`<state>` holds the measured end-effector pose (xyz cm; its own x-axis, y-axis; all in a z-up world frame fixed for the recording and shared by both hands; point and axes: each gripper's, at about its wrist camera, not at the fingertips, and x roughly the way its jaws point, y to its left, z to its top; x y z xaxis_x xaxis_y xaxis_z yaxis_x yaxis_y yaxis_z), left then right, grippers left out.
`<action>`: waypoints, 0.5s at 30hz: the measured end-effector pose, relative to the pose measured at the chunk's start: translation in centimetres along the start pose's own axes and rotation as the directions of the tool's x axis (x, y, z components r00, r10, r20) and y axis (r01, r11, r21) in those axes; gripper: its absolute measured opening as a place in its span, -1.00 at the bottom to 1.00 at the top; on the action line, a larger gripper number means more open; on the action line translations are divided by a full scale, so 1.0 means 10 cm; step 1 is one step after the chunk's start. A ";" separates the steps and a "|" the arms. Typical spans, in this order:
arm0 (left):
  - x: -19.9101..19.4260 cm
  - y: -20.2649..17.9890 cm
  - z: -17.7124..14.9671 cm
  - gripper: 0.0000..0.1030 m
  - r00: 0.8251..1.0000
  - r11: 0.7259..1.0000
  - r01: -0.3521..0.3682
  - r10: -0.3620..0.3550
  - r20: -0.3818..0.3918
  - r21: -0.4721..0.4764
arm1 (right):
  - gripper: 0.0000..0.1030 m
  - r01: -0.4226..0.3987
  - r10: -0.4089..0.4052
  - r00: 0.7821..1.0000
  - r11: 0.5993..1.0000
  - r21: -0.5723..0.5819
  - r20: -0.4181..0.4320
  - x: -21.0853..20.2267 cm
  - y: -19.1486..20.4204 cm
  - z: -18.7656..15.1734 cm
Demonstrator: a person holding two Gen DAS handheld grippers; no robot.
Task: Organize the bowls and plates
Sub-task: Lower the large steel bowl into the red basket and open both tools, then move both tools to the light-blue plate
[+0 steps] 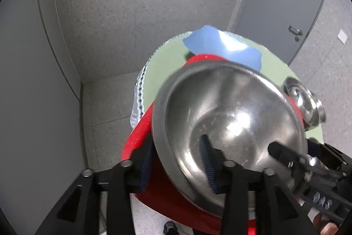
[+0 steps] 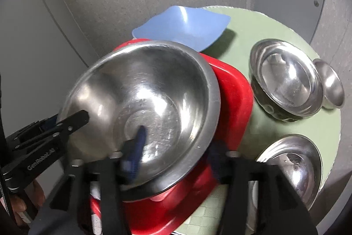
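1. Both grippers are holding the big steel bowl (image 2: 140, 102) over the red tray (image 2: 233, 89), near-left on the round green table (image 2: 281, 21). The left gripper (image 1: 176, 166) is pinching the bowl's near rim w/ 1 pad inside and 1 outside. The right gripper (image 2: 173, 158) is straddling the rim on its side, 1 blue pad inside the bowl; whether it is squeezing tight can't be told, the frame is blurred there.
2. Judgement: the bowl is being set on, or lifted off, the tray; which of the 2 can't be told. It looks tilted, the far rim sitting lower toward the tray.
3. Doing it well: both grips should be moving together at 1 level so the rim isn't twisting between pads. Thin polished steel is likely slipping easily, so slow, even travel is wanted.
4. Edges: the tray is overhanging the near-left table edge, w/ floor below. Weight pressed on that side could be tipping it.
5. The blue square dish (image 2: 182, 25) is lying just beyond the tray, far side, touching or nearly so.
6. Room: 3 more steel bowls are crowding the right: a dark-sided bowl (image 2: 286, 80), a small bowl (image 2: 332, 83) just beside it, and a near-right bowl (image 2: 292, 166). Open green is showing only between the tray and those, and at the far right.
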<state>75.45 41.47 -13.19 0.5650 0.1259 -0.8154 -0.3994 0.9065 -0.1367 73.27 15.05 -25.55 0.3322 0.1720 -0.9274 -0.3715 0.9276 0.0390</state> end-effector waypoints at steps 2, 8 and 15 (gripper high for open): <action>-0.05 -0.05 0.00 0.12 0.999 1.000 -0.001 0.002 0.040 -0.009 | 0.48 0.002 -0.002 1.000 1.000 0.006 0.003 0.01 0.00 -0.01; -0.27 -0.24 -0.03 0.42 0.987 0.997 -0.069 0.064 0.145 0.027 | 0.48 -0.007 0.007 1.000 1.000 0.022 -0.022 -0.01 -0.02 -0.01; -0.34 -0.55 0.05 0.57 0.980 0.996 -0.065 0.051 0.191 0.064 | 0.74 0.017 -0.017 0.999 1.000 0.010 -0.038 -0.23 -0.08 0.09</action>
<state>76.09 36.23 -9.38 0.6711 0.2468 -0.6991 -0.3880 0.9204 -0.0475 73.60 14.23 -23.09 0.3055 0.1436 -0.9413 -0.3572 0.9337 0.0265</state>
